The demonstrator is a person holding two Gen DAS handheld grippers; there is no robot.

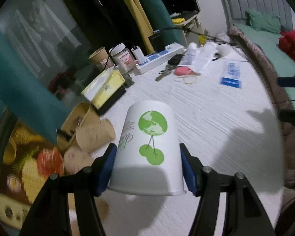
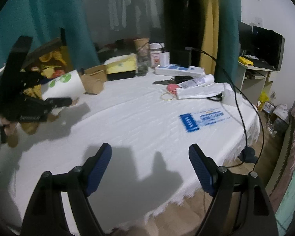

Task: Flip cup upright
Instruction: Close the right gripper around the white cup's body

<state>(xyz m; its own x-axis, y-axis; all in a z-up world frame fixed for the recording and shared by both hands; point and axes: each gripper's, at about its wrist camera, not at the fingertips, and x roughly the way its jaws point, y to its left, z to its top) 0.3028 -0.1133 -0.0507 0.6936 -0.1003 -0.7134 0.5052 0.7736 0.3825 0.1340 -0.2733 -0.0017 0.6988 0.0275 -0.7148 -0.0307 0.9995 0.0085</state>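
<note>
A white paper cup (image 1: 147, 149) with a green globe print sits between the blue pads of my left gripper (image 1: 148, 167), which is shut on it near the rim. The cup's closed base points away from the camera and its rim is toward me; it is held above the white tablecloth (image 1: 216, 127). In the right wrist view the same cup (image 2: 64, 87) lies tilted on its side in the left gripper (image 2: 47, 102) at the table's left. My right gripper (image 2: 149, 165) is open and empty over the near edge of the table.
Brown paper cups (image 1: 94, 135) and a yellow tissue box (image 1: 104, 87) lie left of the held cup. A power strip (image 1: 159, 58), keys (image 1: 167, 70), rubber bands, a tube (image 2: 196, 81) and a blue card (image 2: 202, 121) lie across the table. A cable (image 2: 241, 106) hangs over the right edge.
</note>
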